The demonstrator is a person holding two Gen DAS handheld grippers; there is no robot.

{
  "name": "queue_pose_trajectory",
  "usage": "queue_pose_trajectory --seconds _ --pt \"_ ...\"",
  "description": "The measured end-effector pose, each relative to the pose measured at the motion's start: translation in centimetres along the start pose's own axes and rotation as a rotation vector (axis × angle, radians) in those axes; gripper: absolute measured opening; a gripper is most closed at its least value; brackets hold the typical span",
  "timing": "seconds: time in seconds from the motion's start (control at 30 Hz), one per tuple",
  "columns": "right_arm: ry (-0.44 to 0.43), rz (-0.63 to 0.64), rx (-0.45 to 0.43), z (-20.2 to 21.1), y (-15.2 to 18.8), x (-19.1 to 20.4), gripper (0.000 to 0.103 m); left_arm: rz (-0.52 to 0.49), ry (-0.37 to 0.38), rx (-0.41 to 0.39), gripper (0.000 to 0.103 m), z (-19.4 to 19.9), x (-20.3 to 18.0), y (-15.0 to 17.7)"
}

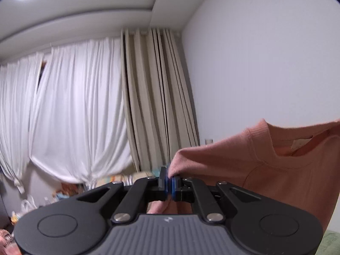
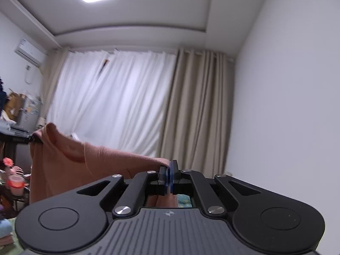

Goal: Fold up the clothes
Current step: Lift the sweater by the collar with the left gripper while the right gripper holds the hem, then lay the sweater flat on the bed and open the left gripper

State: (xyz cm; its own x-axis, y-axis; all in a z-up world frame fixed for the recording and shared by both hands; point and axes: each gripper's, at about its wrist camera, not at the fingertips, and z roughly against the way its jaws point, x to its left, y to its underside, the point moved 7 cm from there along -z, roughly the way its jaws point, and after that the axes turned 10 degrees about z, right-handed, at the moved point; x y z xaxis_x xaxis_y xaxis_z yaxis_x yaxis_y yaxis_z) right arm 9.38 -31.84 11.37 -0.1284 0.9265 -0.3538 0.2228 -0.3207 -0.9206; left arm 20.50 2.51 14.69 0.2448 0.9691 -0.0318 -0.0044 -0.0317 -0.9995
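Note:
A salmon-pink top [image 1: 265, 161] hangs in the air, stretched between my two grippers. In the left wrist view my left gripper [image 1: 169, 181] is shut on one shoulder of it, and the ribbed neckline [image 1: 282, 148] sags to the right. In the right wrist view my right gripper [image 2: 169, 176] is shut on the other shoulder of the pink top [image 2: 63, 165], whose cloth runs away to the left. There the other gripper [image 2: 31, 139] shows small, pinching the far corner. Both grippers point about level, towards the curtains. The lower part of the garment is hidden below the gripper bodies.
White sheer curtains [image 1: 70, 110] and beige drapes [image 1: 157, 97] cover the far wall, with a bare white wall [image 1: 265, 63] to the right. A cluttered table with cups and a pink flower [image 2: 12, 178] stands at the left. Green bedding [image 1: 331, 242] shows low down.

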Motion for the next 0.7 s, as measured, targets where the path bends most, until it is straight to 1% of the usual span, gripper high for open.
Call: queue_pose_trajectory --seconds 0.03,0.1,0.17,0.27,0.33,0.37,0.43,0.47,0.5,0.63,0.67,0.7 --pt "-0.008 0.001 -0.009 0.8 -0.4 0.1 0.002 -0.007 -0.002 -0.004 0.003 0.6 0.0 -0.3" --pt "-0.026 -0.007 -0.021 1.6 -0.8 0.1 0.002 -0.054 -0.015 -0.026 0.003 3.3 -0.5 -1.8" --pt "-0.036 -0.004 -0.028 1.9 -1.3 0.2 0.002 -0.083 -0.02 -0.016 0.003 4.1 -0.8 -2.1" --pt "-0.053 -0.004 -0.014 0.8 -0.6 0.0 0.002 -0.07 -0.013 0.046 0.003 2.8 -0.6 -0.9" --pt "-0.059 -0.009 0.009 -0.6 0.5 -0.3 0.002 -0.059 0.0 0.114 0.003 -0.1 -0.1 1.9" --pt "-0.064 -0.018 0.035 -2.1 1.7 -0.8 0.002 -0.054 0.007 0.154 0.003 -1.9 0.2 3.6" --pt "-0.075 -0.033 0.088 -5.0 4.5 -1.5 0.002 -0.044 0.021 0.271 0.003 -7.1 0.6 9.0" --pt "-0.08 -0.04 0.129 -7.1 6.8 -1.5 0.002 -0.037 0.025 0.309 0.003 -8.4 0.6 10.8" --pt "-0.084 -0.048 0.156 -8.4 8.5 -1.5 0.002 -0.018 0.03 0.383 0.003 -11.5 0.6 14.4" --pt "-0.097 -0.098 0.324 -16.6 19.2 -0.8 0.002 0.035 0.007 0.597 0.003 -20.3 1.1 26.7" --pt "-0.096 -0.105 0.373 -19.1 22.4 -0.3 0.002 0.043 -0.007 0.636 0.003 -21.7 1.4 29.5" --pt "-0.092 -0.106 0.403 -20.7 24.4 0.2 0.002 0.05 -0.013 0.646 0.003 -22.3 1.9 30.3"
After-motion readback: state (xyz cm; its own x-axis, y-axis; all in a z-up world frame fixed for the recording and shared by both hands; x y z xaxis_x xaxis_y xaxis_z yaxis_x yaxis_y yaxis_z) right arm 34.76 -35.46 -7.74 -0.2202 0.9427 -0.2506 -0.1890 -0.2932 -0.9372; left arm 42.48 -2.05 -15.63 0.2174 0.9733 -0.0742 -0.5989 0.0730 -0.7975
